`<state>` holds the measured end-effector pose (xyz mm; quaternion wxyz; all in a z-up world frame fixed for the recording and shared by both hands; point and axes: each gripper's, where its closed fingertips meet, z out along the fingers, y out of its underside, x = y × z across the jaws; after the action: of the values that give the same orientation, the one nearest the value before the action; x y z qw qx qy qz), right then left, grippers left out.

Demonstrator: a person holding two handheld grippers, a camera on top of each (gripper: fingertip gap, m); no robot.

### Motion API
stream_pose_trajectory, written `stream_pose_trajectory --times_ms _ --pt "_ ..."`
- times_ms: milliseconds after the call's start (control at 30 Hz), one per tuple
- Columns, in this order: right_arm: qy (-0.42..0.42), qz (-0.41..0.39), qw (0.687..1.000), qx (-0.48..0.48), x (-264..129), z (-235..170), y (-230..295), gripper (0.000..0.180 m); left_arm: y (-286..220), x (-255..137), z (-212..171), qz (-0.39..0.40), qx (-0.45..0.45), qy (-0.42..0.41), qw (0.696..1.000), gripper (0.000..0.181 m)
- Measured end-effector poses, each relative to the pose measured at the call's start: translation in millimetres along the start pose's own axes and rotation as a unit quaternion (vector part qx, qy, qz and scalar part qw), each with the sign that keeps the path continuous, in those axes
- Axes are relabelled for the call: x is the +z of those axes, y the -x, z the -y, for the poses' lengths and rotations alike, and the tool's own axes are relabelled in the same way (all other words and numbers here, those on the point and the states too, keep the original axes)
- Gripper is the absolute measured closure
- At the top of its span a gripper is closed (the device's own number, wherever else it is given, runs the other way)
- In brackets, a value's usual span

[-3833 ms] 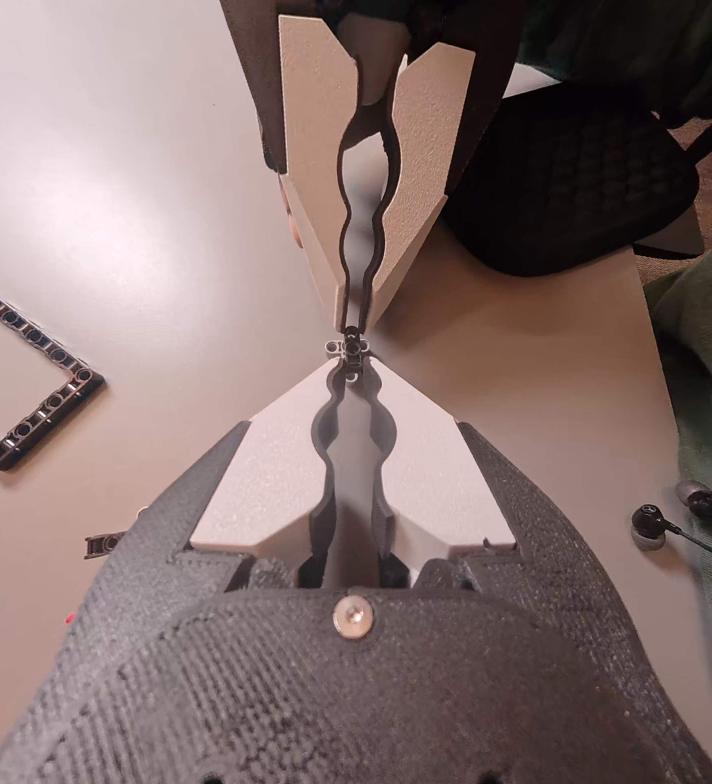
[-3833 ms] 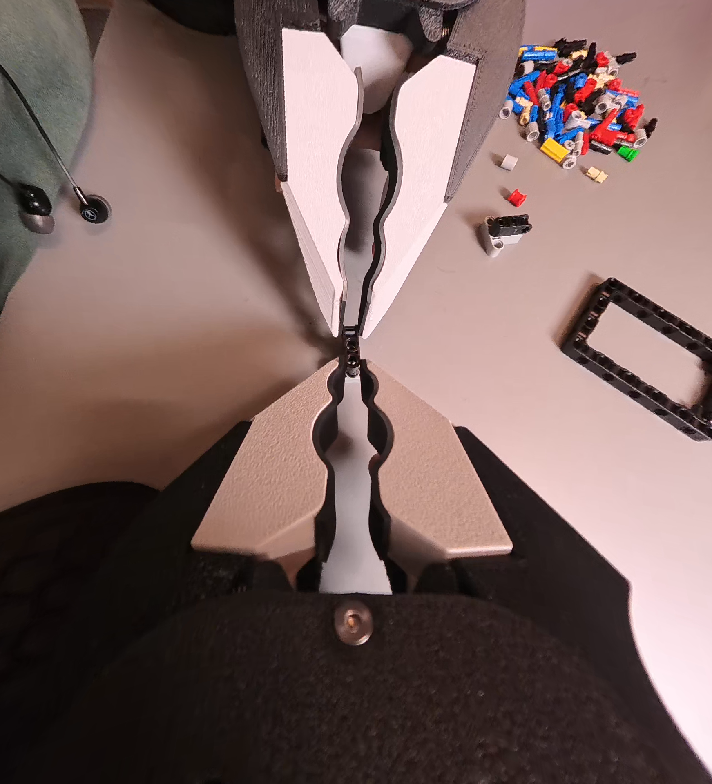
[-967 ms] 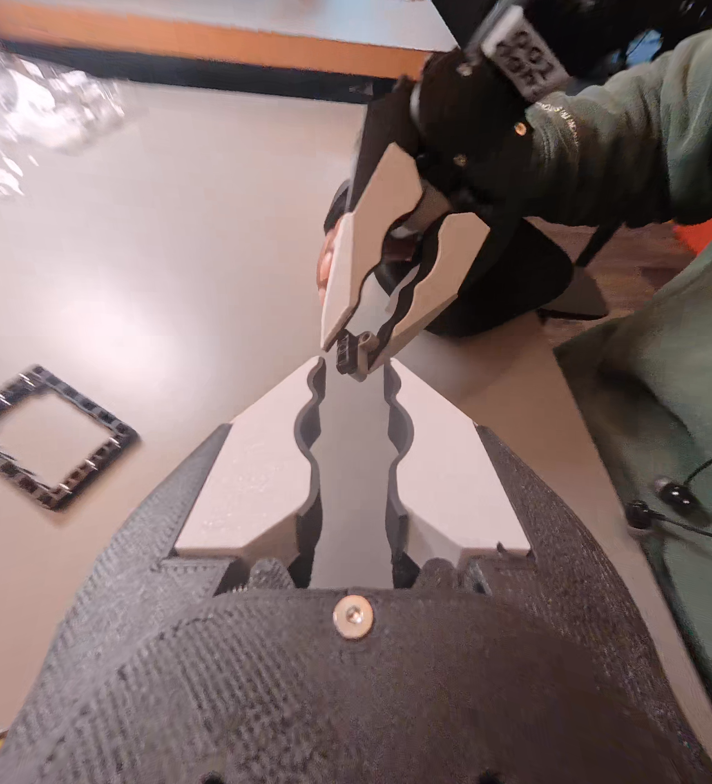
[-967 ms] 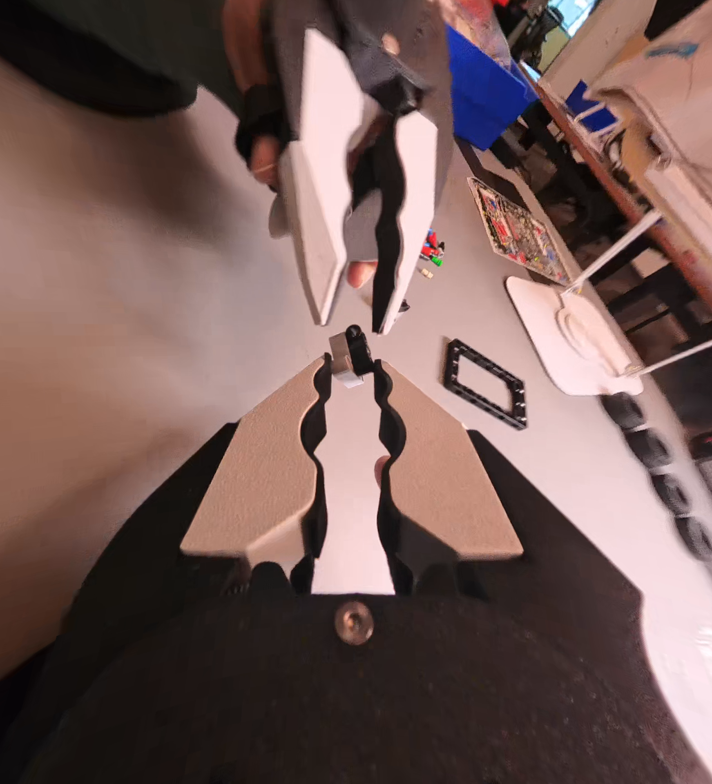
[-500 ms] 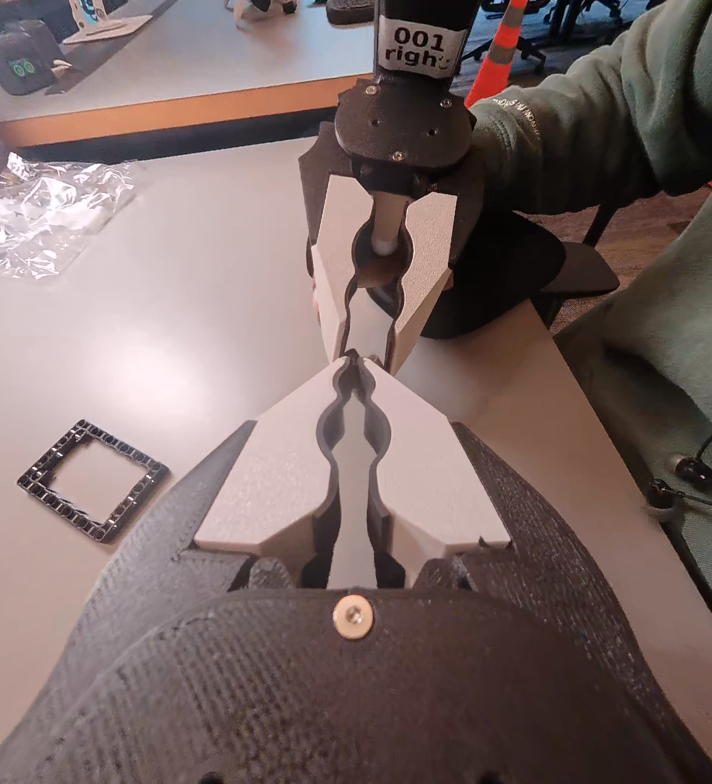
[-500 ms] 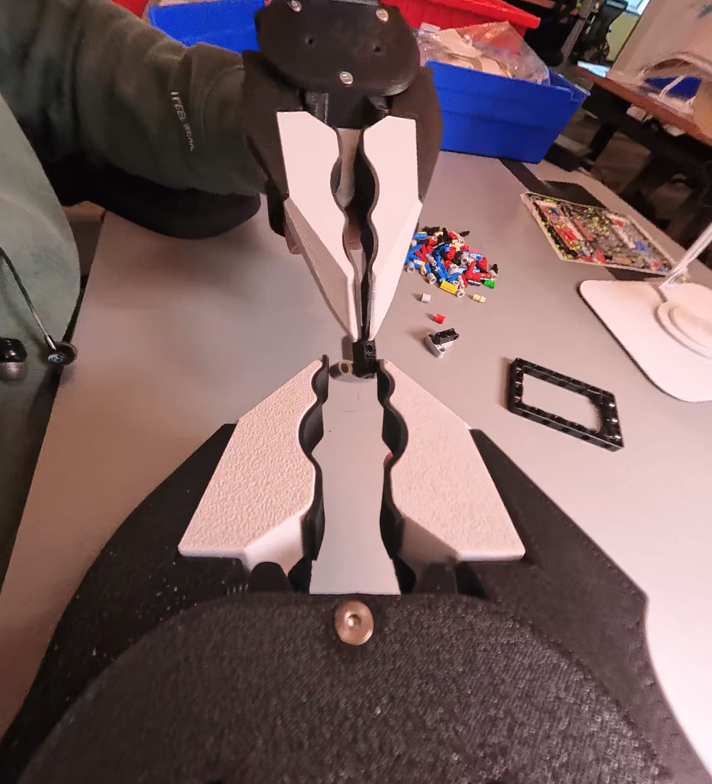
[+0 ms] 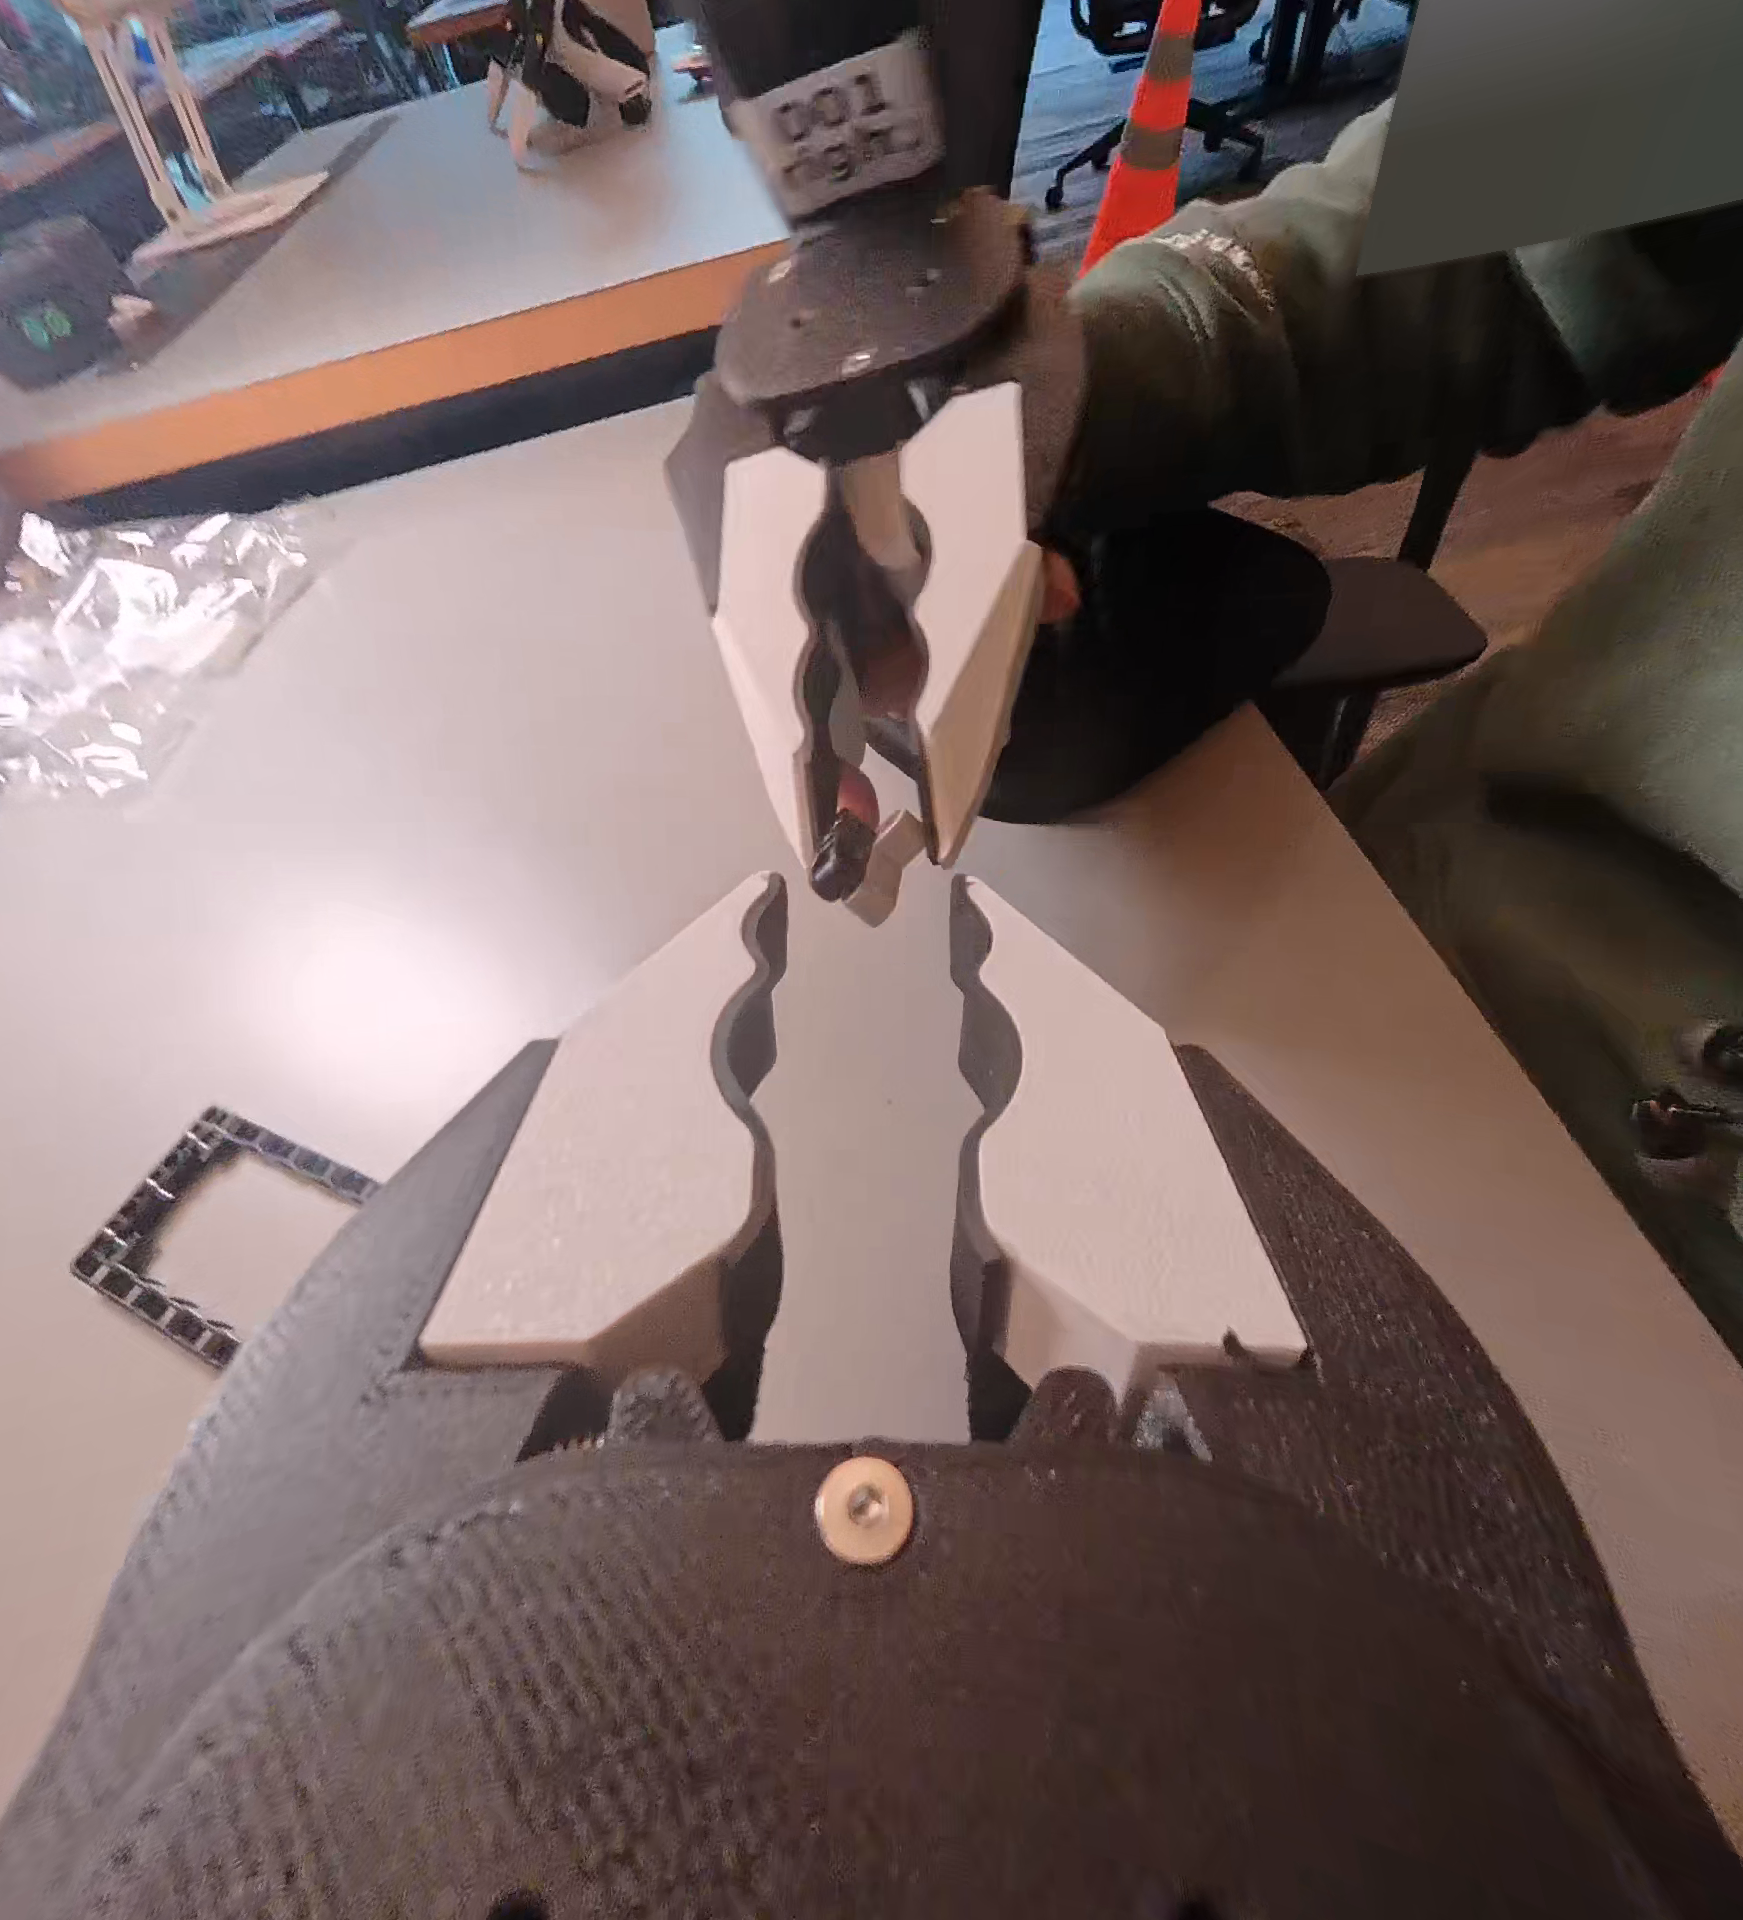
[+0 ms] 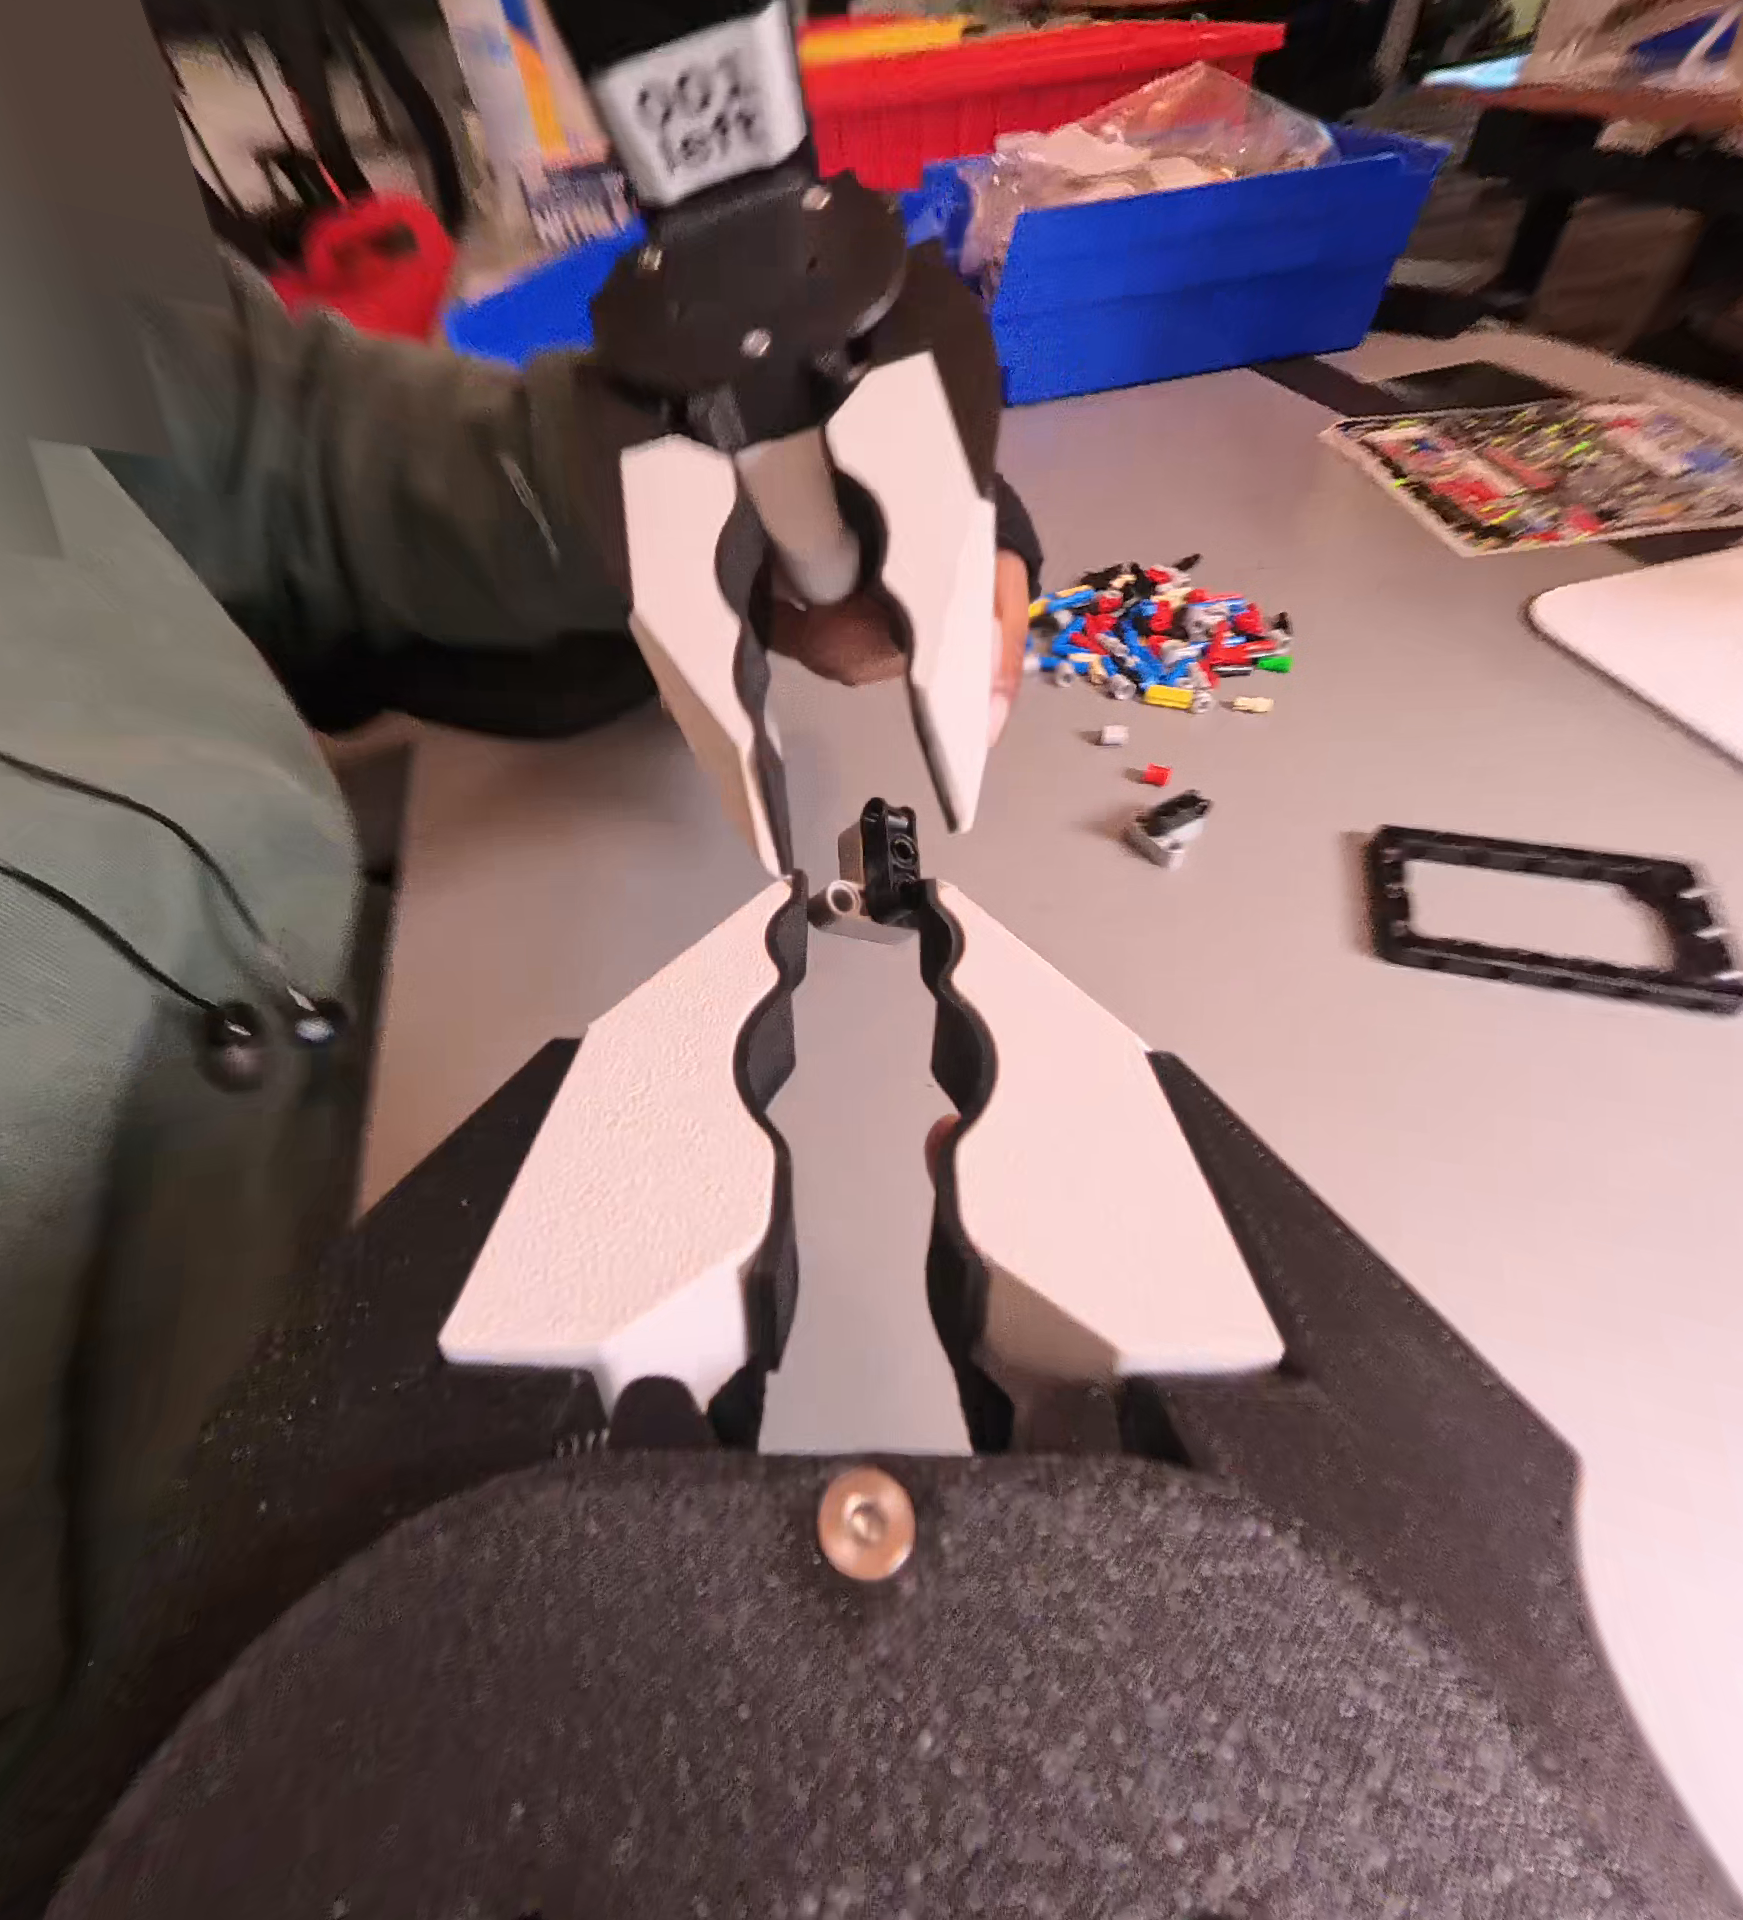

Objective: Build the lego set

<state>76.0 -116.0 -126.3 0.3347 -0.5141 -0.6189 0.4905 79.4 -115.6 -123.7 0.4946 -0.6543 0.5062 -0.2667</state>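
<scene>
Up close in the left wrist view, the left gripper (image 7: pixel 862 883) gapes empty above the bench (image 7: pixel 431 831); facing it, the right gripper (image 7: pixel 872 847) pinches a small black-and-grey lego piece (image 7: pixel 862 864). From the right wrist view, that piece (image 8: pixel 877 878) sits clamped at the right gripper's (image 8: pixel 865 899) tips, a black frame (image 8: pixel 1553 920) and loose bricks (image 8: pixel 1158 639) lying beyond.

White printed tag on each tool's handle (image 7: pixel 851 130), faint sleeve logo (image 7: pixel 1215 260), perhaps lettering
</scene>
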Motion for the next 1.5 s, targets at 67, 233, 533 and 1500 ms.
stream_pose_trajectory --times_ms 67,233,533,1500 --pt "-0.007 0.034 0.998 0.056 -1.5 1.5 1.7 0.160 -1.0 1.8 3.2 0.016 0.027 -0.002 1.000 0.162" --pt "0.003 0.086 0.982 0.168 0.2 -2.7 3.1 0.161 0.4 2.5 2.4 0.047 0.081 0.012 0.996 0.163" --pt "-0.055 0.124 0.974 0.179 -4.7 11.3 7.9 0.160 -2.8 -0.2 12.0 0.032 0.070 -0.024 0.997 0.166" --pt "0.391 -0.314 0.799 -0.333 -12.5 -77.8 -136.8 0.165 81.9 -13.9 -69.5 0.177 -0.182 0.085 0.963 0.149"
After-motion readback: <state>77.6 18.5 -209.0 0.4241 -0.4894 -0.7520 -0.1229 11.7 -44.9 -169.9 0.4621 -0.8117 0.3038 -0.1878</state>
